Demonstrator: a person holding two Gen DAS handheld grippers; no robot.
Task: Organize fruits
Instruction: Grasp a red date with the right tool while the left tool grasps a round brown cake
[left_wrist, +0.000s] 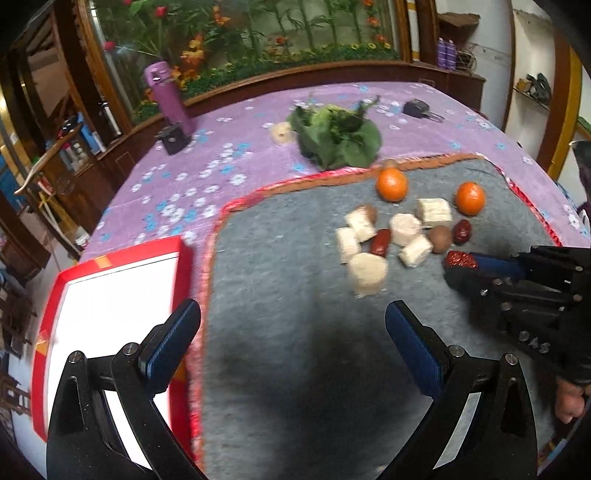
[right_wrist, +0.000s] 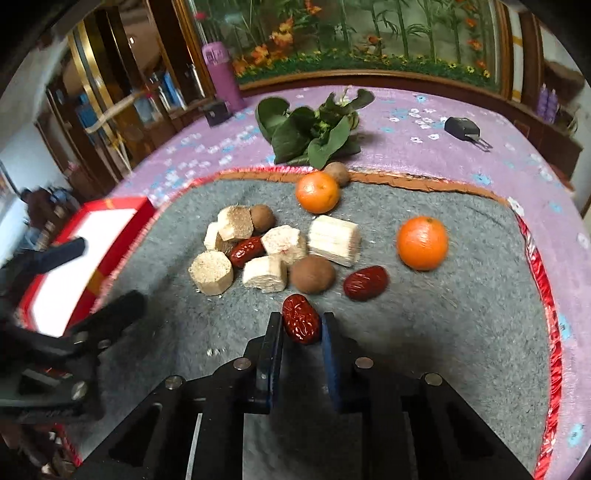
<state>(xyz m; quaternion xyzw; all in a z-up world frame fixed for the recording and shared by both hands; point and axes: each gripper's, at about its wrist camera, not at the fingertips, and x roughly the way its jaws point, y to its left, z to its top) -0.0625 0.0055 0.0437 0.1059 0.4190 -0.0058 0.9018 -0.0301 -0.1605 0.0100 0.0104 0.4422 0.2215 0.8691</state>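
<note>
My right gripper (right_wrist: 302, 322) is shut on a red date (right_wrist: 301, 323), held just above the grey mat (right_wrist: 461, 332); it also shows in the left wrist view (left_wrist: 460, 260). My left gripper (left_wrist: 293, 314) is open and empty over the mat's near left, beside the red-rimmed white tray (left_wrist: 110, 295). On the mat lie two oranges (right_wrist: 317, 192) (right_wrist: 422, 243), two more red dates (right_wrist: 365, 282) (right_wrist: 246, 251), brown round fruits (right_wrist: 312, 274) and several pale cut cane pieces (right_wrist: 334, 240).
A bunch of green leaves (right_wrist: 314, 129), a purple bottle (right_wrist: 221, 74), a small black box (right_wrist: 217, 112) and a black charger (right_wrist: 463, 129) lie on the purple flowered cloth (right_wrist: 461, 158) beyond the mat. Wooden cabinets stand behind the table.
</note>
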